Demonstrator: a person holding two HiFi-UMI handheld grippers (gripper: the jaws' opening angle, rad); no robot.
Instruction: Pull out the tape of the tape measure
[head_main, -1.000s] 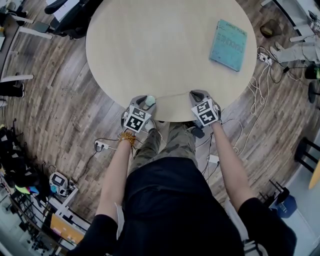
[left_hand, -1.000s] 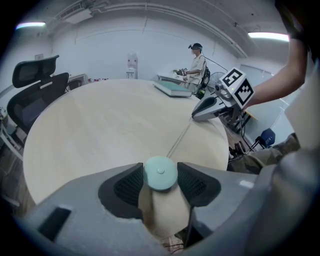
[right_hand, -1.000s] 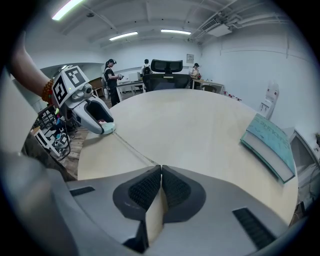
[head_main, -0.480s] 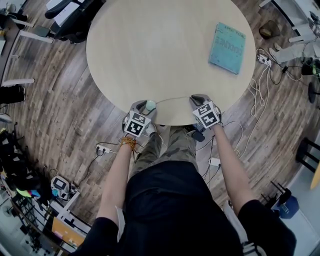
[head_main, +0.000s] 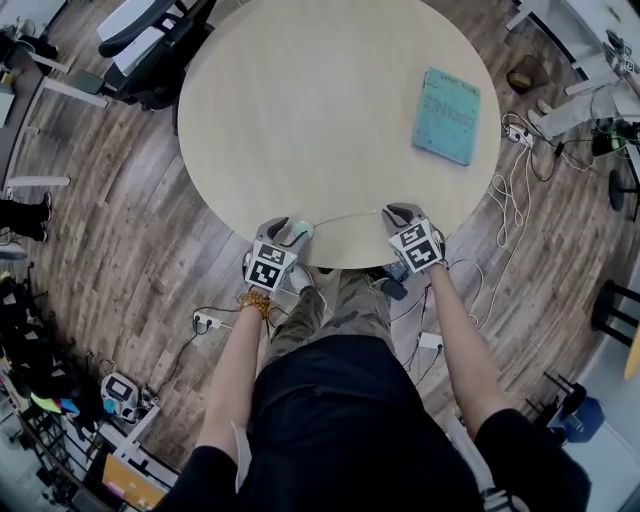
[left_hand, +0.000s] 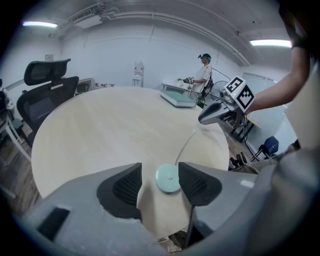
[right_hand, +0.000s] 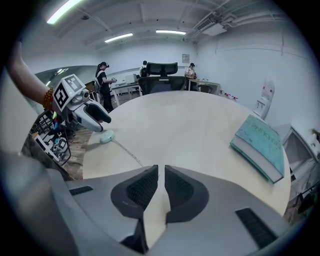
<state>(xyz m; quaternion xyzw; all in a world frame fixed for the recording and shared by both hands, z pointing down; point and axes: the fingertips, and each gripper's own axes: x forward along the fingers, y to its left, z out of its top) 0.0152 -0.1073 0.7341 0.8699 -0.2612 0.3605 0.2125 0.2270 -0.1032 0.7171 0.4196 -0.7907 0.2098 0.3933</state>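
Releasing: my left gripper (left_hand: 159, 173) has just been opening its jaws, now spread, with the tape measure (left_hand: 168, 178) lying untouched between them near the table (left_hand: 100, 135) edge. The right gripper (right_hand: 161, 175) pinches the tape (right_hand: 129, 154). I'd lift the left clear without nudging.

A teal book (head_main: 447, 115) lies flat near the edge of a round pale table (head_main: 330, 110); a black office chair (head_main: 158, 72) stands beside it, white cables (head_main: 508, 190) trailing over the wood floor (head_main: 110, 220)

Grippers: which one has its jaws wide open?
The left gripper: its jaws have just been opening, tape measure loose between them. The right gripper pinches the tape.
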